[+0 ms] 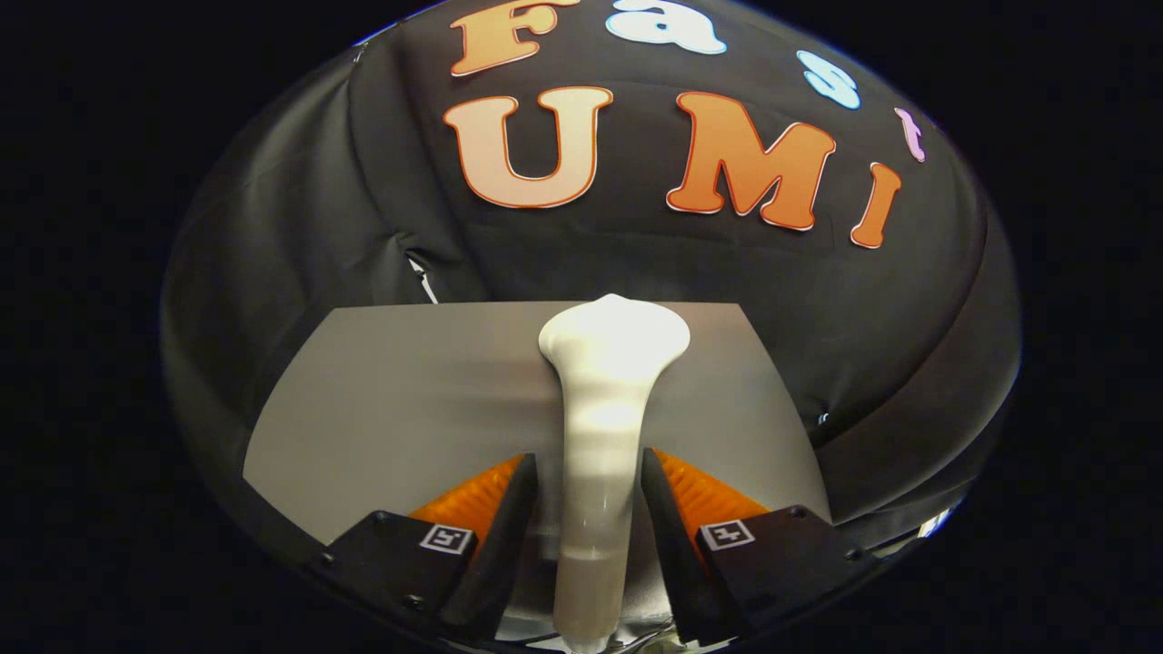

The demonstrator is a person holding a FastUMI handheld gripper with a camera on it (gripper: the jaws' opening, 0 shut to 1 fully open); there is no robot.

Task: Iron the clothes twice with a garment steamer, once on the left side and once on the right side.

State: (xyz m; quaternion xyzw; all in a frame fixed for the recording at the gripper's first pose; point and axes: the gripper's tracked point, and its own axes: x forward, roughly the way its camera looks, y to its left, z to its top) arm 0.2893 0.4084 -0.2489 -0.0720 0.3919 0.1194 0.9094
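Gripper view: jaws straddle white steamer (604, 400), apparently gripping.

Prob. demo booth: black cloth wall (273, 236)

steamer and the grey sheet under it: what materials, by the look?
Steamer, held between the tongs: likely glossy white plastic, given its smooth moulded shape and soft highlights. Sheet: flat, matte grey with no visible weave or wrinkles, so cloth or a board, can't tell.
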